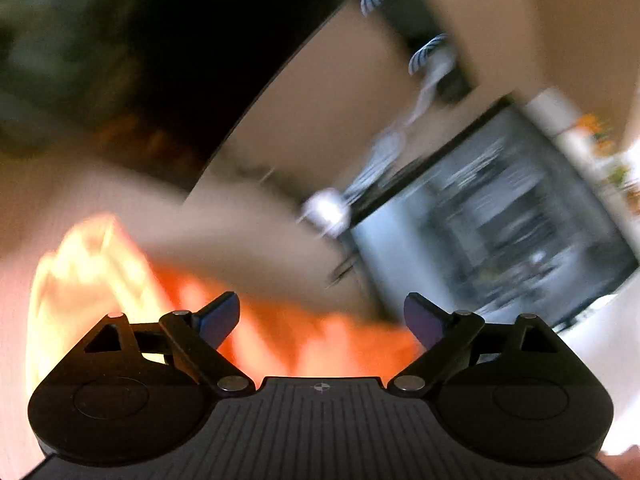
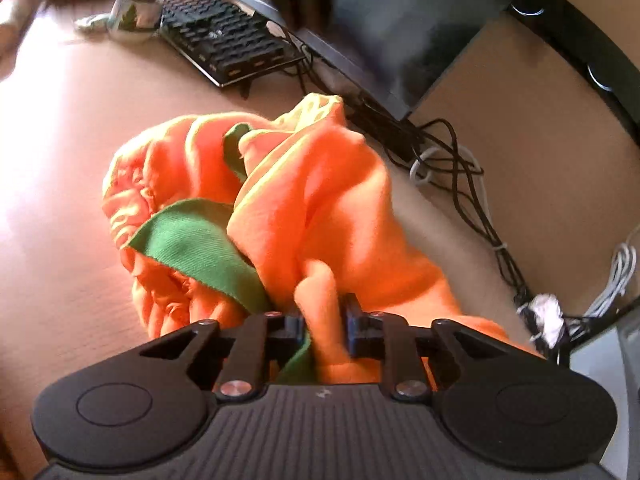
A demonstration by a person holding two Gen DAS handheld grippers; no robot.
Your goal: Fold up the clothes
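Garment (image 2: 316,200), orange with green trim, lies crumpled on the desk (image 2: 60,160) near a keyboard (image 2: 224,36); right gripper (image 2: 324,320) is clamped on its fold, left gripper (image 1: 320,316) spread apart above it

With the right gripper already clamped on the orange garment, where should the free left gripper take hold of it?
Probably the far gathered orange edge of the orange garment, coming from the bare desk side. The right gripper pinches the near bunch, so the far edge looks best for spreading. The left gripper is open.
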